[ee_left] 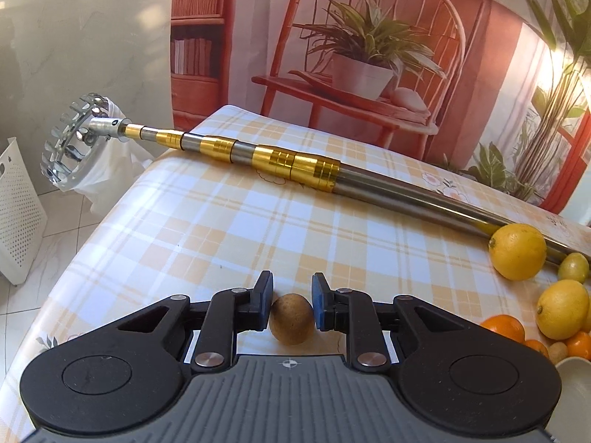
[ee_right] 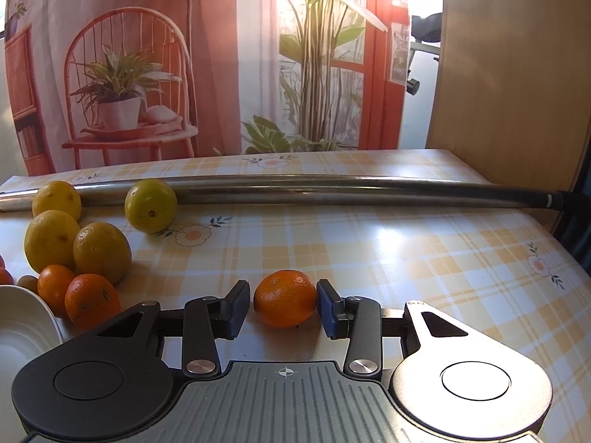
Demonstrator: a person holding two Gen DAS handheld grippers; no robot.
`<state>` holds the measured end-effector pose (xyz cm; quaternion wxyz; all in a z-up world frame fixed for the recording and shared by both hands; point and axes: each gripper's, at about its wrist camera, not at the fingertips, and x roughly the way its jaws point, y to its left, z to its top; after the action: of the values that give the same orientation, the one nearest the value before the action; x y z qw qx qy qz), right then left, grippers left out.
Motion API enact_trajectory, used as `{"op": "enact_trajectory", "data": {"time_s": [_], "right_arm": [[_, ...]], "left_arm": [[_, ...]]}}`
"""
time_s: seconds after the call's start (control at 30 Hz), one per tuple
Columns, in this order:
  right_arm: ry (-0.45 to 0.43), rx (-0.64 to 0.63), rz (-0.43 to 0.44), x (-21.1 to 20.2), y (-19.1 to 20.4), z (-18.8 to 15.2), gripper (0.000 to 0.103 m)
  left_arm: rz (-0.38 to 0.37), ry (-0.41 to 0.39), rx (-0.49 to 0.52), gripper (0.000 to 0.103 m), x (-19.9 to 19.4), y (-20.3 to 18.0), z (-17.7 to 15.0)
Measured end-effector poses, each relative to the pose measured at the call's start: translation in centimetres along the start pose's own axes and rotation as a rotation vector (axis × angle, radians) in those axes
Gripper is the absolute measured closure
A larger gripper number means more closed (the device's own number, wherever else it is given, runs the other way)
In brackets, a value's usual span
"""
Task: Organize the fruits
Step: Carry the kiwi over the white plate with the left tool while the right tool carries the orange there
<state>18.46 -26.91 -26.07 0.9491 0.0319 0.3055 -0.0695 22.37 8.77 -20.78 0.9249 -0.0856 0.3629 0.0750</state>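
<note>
A small brown kiwi (ee_left: pixel 291 318) sits on the checked yellow tablecloth (ee_left: pixel 229 236) right between the blue pads of the left gripper (ee_left: pixel 291 304); its claw stands apart, with the left pad about touching the fruit and a thin gap showing on the other side, so it straddles the kiwi without squeezing it. The right gripper (ee_right: pixel 283 306) is set the same way around a mandarin (ee_right: pixel 285 298): spread wide, the right pad just at the peel, the left pad clear of it, the fruit resting on the cloth. Off to that gripper's left lies the rest of the fruit in a loose heap: three lemons (ee_right: pixel 101 251) bunched together, a greenish lemon (ee_right: pixel 150 206) lying against a pole, and two more mandarins (ee_right: pixel 92 301) near the rim of a white bowl (ee_right: pixel 22 328). The long telescopic pole (ee_left: pixel 295 164), steel with gold bands, runs across the far side of the table, and its toothed metal picker head (ee_left: pixel 74 140) with a white cloth bag hangs out past the table edge. A white perforated bin (ee_left: pixel 18 206) stands on the tiled floor below, and a printed backdrop (ee_right: pixel 221 55) of a chair and potted plants hangs behind the table.
</note>
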Motion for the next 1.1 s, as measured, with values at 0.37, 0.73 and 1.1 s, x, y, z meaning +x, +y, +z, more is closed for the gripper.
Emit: {"op": "enact_trajectory", "data": {"time_s": [0.37, 0.73, 1.1], "right_arm": [[-0.010, 0.001, 0.006, -0.3, 0.0, 0.0, 0.066], [-0.010, 0.006, 0.011, -0.3, -0.1, -0.1, 0.066], [-0.012, 0.010, 0.013, -0.3, -0.1, -0.1, 0.066]], "left_arm": [[-0.010, -0.004, 0.138, 0.068, -2.7, -1.6, -3.1], [0.017, -0.001, 0.161, 0.069, -2.8, -2.0, -3.2], [-0.090, -0.006, 0.105, 0.073, -5.8, -2.4, -3.2]]}}
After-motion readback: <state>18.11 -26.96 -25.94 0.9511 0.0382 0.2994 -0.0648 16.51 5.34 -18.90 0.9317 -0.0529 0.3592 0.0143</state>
